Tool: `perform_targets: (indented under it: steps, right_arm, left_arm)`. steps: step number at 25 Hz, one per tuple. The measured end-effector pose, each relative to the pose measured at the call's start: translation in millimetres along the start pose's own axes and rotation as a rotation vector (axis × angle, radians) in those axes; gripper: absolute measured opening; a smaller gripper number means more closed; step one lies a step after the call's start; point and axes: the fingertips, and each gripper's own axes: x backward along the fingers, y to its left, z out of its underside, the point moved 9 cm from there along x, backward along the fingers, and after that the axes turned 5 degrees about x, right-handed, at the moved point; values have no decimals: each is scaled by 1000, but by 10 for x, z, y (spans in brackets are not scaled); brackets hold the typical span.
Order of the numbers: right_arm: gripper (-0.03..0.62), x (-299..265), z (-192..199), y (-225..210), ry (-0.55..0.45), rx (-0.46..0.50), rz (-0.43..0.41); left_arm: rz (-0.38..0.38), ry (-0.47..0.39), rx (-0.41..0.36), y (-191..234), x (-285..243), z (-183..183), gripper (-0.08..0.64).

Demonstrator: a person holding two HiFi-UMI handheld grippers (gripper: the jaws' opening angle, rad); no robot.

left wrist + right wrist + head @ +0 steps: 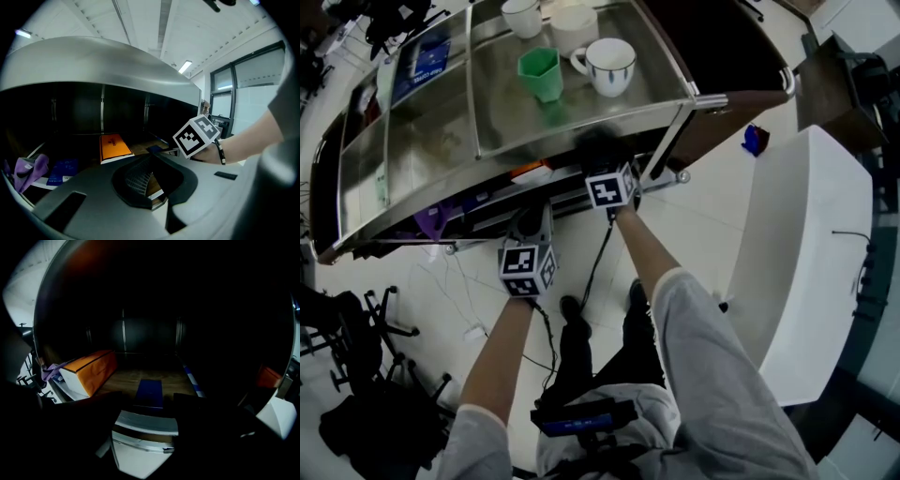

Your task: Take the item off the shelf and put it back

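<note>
Blue box (149,391) lies flat in the middle of the lower shelf (123,380). To its left, near it, stands an orange box (89,371). The left gripper (152,180) is held in front of the shelf, jaws nearly together with nothing in them. The right gripper (147,401) reaches in under the steel top, jaws wide apart. The blue box sits just ahead of their gap.

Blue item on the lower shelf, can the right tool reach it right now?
Likely yes. The right tool is open at the shelf edge, the blue item lies straight ahead, and the orange box sits clear to the left.
</note>
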Motion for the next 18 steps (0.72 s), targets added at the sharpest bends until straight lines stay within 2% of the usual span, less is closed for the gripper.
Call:
perform_targets:
  steps: [15, 17, 18]
  right_arm:
    - [351, -218, 90, 8, 56, 20, 14]
    - [321, -204, 60, 27, 47, 29, 15]
    - [254, -185, 35, 31, 41, 34, 19]
  left_arm:
    - [-10, -1, -3, 39, -35, -15, 8]
    - [-15, 0, -2, 47, -18, -9, 8]
    - [-16, -1, 0, 49, -9, -6, 8]
